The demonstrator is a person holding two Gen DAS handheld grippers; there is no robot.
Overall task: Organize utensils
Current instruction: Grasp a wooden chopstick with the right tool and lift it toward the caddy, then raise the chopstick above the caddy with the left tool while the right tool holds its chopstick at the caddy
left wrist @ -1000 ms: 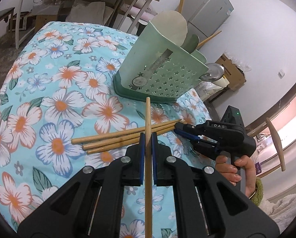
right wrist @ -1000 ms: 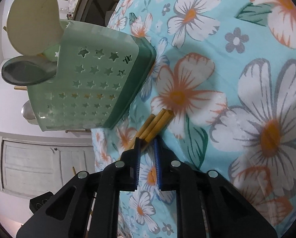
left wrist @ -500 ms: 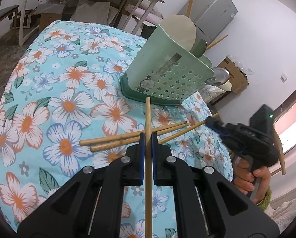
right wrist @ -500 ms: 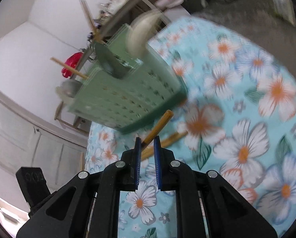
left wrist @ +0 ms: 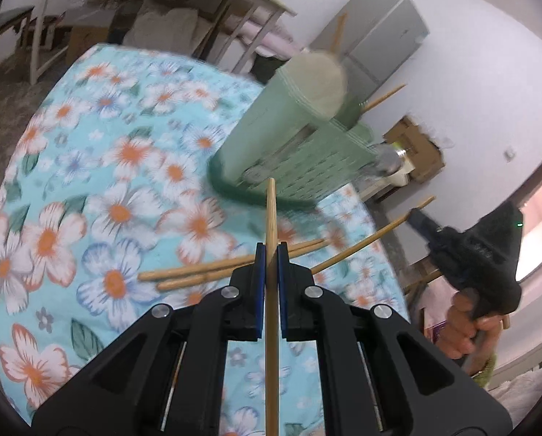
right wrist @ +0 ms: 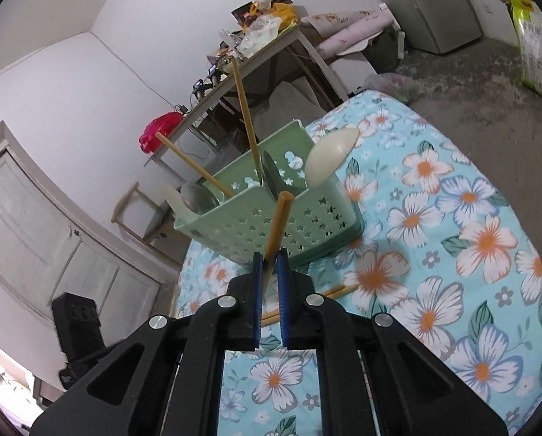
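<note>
Inside the pale green star-perforated plastic caddy (right wrist: 271, 218) already stand spoons and two chopsticks. Your left gripper (left wrist: 269, 276) and right gripper (right wrist: 269, 279) each clamp one wooden chopstick; two bamboo chopsticks (left wrist: 198, 272) remain on the floral tablecloth (left wrist: 89, 181).

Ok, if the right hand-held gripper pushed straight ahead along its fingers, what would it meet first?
Probably the green basket: its star-punched front wall sits just beyond the right hand-held gripper, and the held chopstick would touch first. Depth is uncertain.

A grey cabinet (left wrist: 376, 41) stands against the white wall, near a cluttered side table (right wrist: 256, 58) and a cardboard box (left wrist: 416, 152).
</note>
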